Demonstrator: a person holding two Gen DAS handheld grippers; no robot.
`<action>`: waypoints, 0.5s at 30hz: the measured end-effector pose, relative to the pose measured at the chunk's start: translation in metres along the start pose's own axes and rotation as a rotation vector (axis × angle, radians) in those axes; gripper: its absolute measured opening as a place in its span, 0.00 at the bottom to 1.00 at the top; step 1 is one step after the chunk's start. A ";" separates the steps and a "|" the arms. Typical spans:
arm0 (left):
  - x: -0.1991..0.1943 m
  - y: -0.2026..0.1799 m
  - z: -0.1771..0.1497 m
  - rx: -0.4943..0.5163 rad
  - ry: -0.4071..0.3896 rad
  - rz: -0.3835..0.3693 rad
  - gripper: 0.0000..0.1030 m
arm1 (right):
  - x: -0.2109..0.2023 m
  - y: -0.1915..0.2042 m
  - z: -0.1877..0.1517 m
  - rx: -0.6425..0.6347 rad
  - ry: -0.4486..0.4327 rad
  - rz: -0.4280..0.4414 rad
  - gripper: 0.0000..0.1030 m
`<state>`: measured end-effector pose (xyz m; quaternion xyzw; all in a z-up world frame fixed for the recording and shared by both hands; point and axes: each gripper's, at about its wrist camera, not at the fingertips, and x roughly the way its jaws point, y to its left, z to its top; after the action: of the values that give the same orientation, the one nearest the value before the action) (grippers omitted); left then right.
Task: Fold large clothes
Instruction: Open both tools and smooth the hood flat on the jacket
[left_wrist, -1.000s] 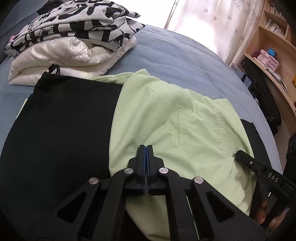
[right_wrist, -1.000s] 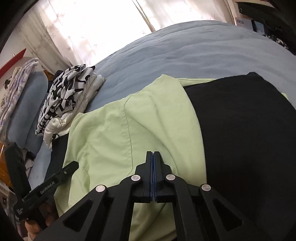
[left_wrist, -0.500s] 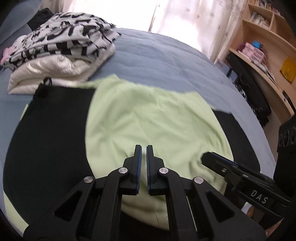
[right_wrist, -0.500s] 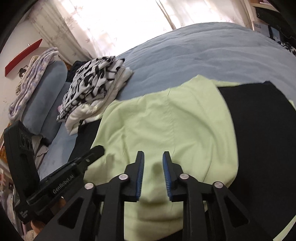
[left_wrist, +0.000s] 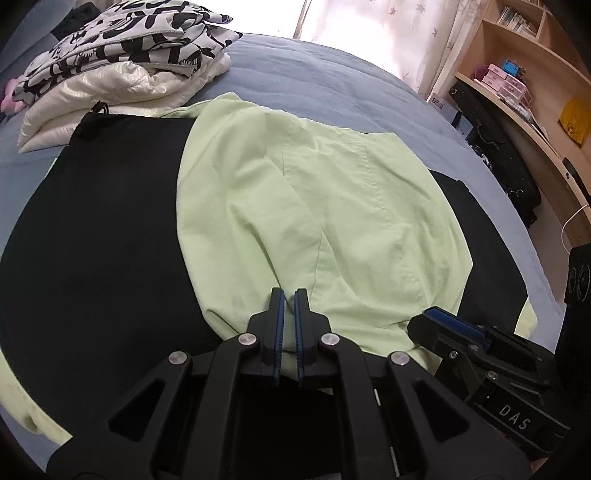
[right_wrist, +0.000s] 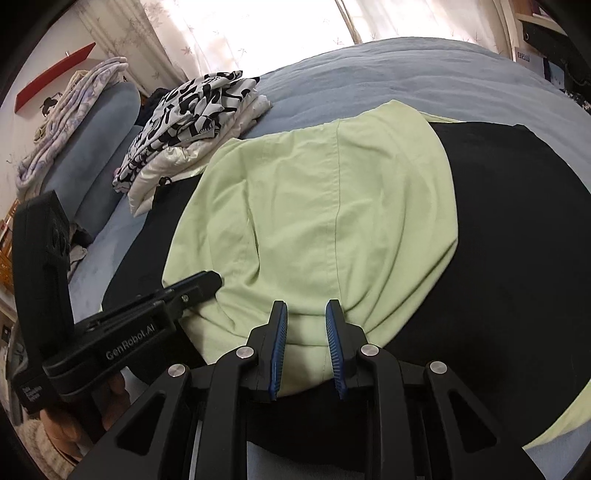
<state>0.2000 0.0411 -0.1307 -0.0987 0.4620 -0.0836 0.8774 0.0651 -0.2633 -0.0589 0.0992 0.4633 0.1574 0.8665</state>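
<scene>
Both grippers released the green garment (left_wrist: 332, 221); its near hem stays hidden

Both wrist views look steeply down along their fingers from close above the near edge of the bed (left_wrist: 332, 85), facing the window end. Left view sits left of the right; both share the pale green garment (left_wrist: 332, 221) and the folded pile (right_wrist: 192, 122)
</scene>
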 end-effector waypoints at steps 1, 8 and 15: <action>-0.002 -0.001 0.000 0.000 0.000 0.006 0.03 | -0.001 -0.001 0.001 0.000 0.002 -0.001 0.21; -0.022 -0.003 0.002 -0.014 0.002 0.026 0.03 | -0.011 0.006 0.006 -0.026 0.004 -0.032 0.27; -0.061 -0.001 -0.008 -0.041 -0.028 0.030 0.30 | -0.046 0.019 -0.005 -0.033 -0.031 0.000 0.27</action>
<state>0.1594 0.0542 -0.0865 -0.1106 0.4528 -0.0595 0.8827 0.0333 -0.2622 -0.0197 0.0872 0.4469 0.1637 0.8751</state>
